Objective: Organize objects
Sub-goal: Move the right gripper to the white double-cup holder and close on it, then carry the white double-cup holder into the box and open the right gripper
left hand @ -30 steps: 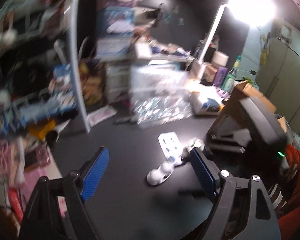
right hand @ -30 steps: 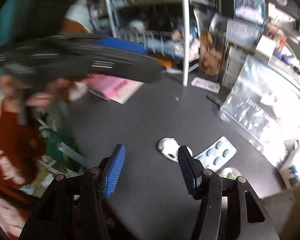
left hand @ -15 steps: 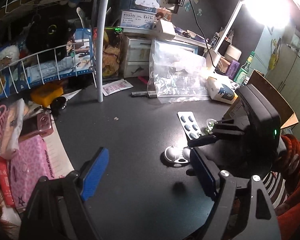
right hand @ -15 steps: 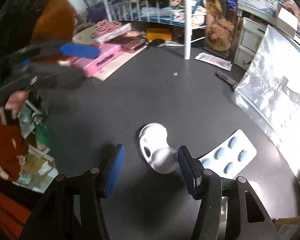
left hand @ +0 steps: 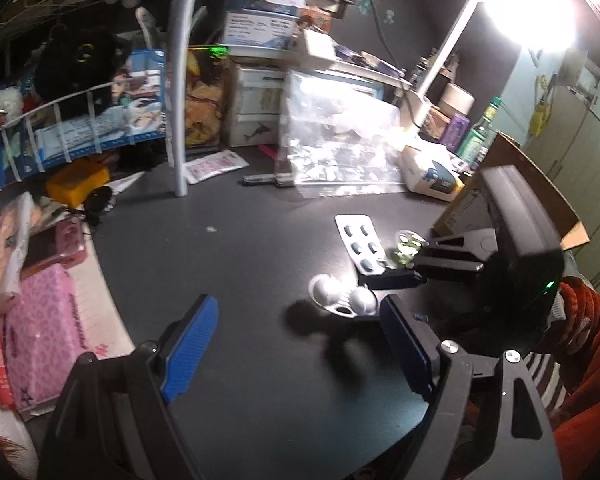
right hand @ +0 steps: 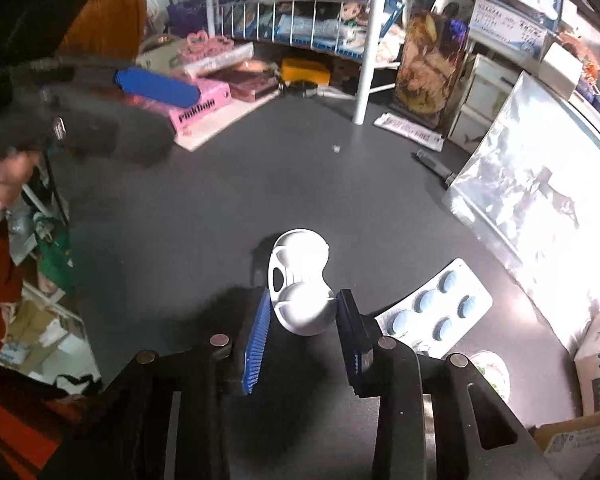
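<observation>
A white contact lens case (right hand: 300, 280) lies on the dark desk (right hand: 220, 200); it also shows in the left wrist view (left hand: 342, 298). My right gripper (right hand: 304, 304) has closed its blue pads on the case's near end. My left gripper (left hand: 296, 344) is open and empty, held over the desk to the left of the case. A blister pack of blue pills (right hand: 436, 312) lies just right of the case, also seen in the left wrist view (left hand: 360, 242). A small round clear container with green contents (left hand: 408, 246) sits beside the pack.
A clear zip bag (left hand: 340, 152) leans at the back of the desk. A white shelf pole (left hand: 182, 92) and a wire basket (left hand: 72, 120) stand at the back left. Pink boxes (left hand: 40, 320) lie at the left edge, a cardboard box (left hand: 512, 188) on the right.
My right gripper has moved forward onto the white case and its jaws have narrowed around it. My left gripper has stayed open and steadied facing the desk.
</observation>
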{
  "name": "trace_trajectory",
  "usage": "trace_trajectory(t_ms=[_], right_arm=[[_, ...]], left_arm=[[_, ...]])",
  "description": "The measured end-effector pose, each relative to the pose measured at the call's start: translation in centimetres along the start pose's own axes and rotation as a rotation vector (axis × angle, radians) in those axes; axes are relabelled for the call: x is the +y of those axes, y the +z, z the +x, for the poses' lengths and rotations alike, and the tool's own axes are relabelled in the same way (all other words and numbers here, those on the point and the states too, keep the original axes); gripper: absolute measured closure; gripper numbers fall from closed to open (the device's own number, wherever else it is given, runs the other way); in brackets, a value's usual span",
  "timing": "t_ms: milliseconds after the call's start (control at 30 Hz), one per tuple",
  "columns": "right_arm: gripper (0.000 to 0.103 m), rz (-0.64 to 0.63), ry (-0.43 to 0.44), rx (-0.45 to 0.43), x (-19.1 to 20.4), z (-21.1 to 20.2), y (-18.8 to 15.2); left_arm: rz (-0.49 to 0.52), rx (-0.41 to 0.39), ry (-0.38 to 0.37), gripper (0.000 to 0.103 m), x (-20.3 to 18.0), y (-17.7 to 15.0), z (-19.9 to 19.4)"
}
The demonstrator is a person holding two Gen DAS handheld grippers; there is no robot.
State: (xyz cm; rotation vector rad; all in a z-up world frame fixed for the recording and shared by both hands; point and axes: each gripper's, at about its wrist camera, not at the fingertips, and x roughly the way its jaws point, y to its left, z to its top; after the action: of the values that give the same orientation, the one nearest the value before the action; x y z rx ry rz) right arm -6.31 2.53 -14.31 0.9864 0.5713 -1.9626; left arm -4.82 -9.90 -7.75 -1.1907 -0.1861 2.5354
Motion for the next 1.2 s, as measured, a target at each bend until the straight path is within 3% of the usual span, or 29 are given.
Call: trace_trajectory(t_ms=[167,333,567,900,1200], right_arm=[[0.075,-0.009,0.007,-0.080,0.9,-3.5,0.9],[0.075,-0.031,-0.030,-0.190,2.2,-8.9,2.0],[0.075,-0.021,-0.119,-0.282,1.8,-15.9,2.0],[0.075,0.052,-0.263,-0.315,-3.0,-23.0,-1.3],[0.075,0.199,-0.295,-0.255,-9.6,-26.2,-5.8]], left_arm=[[0.010,-0.018,-0.096,0.023,-2.0,1.2,-0.3],[0.057,-0.064,-0.188,0.047,-5.2,3.2,-1.8],[0.151,-0.128,-0.275,0.062,-10.5,7.1,-3.6],[0.293,-0.121,-0.325,0.062,-20.0,12.4,-1.4],[0.346,0.012,-0.354,0.062,-26.8,16.0,4.7]])
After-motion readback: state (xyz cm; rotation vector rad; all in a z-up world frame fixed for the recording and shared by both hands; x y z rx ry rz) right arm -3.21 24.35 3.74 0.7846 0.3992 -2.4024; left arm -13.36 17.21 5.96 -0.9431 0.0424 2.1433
